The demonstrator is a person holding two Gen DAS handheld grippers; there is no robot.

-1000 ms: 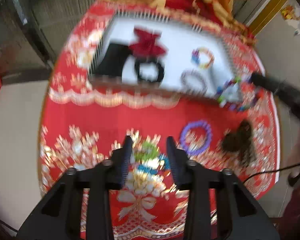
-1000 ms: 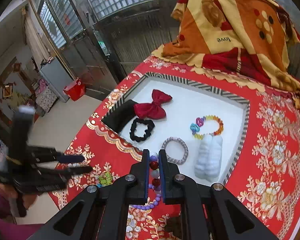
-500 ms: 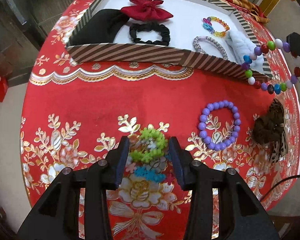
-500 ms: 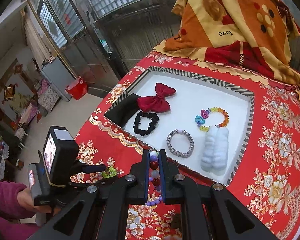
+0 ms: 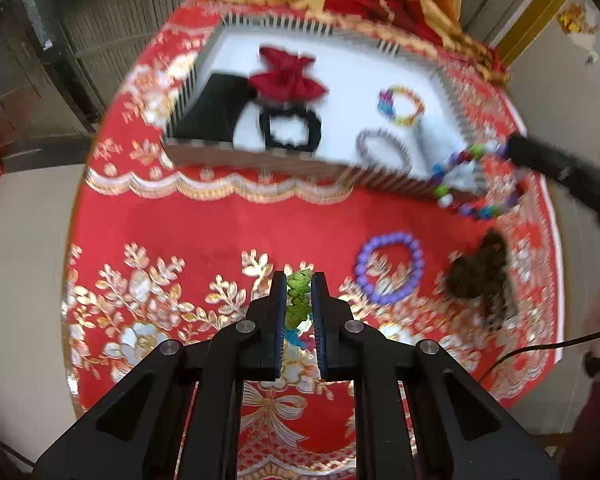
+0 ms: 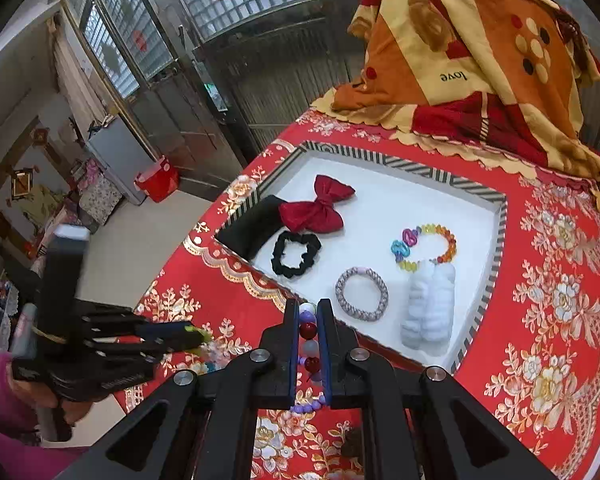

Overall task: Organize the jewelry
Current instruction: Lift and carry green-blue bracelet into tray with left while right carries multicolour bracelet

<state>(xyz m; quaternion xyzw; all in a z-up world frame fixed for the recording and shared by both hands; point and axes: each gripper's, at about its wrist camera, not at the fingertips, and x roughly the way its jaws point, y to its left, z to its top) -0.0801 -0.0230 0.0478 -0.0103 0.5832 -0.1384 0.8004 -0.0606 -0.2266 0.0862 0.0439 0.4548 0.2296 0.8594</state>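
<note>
My left gripper [image 5: 299,280] is closing its jaws, and the pads press on a green bead bracelet [image 5: 298,300] with a blue bit hanging below, just above the red tablecloth. From the right wrist view the left gripper [image 6: 198,336] is low at the left. My right gripper [image 6: 308,308] is shut on a multicoloured bead bracelet [image 6: 308,330], which hangs by the near rim of the striped tray [image 6: 380,158]. In the left wrist view that bracelet [image 5: 476,184] dangles at the tray's right corner.
The tray [image 5: 260,156] holds a red bow [image 6: 316,210], black scrunchie [image 6: 296,254], black cloth [image 6: 252,226], silver bracelet [image 6: 362,294], colourful bracelet [image 6: 424,248] and white scrunchie [image 6: 430,304]. A purple bracelet [image 5: 388,268] and brown hair clip [image 5: 480,276] lie on the cloth. A blanket [image 6: 480,60] is piled behind.
The left gripper dropped over the green bracelet, closed on it and came back up with it. The right gripper kept still with its bead bracelet.
</note>
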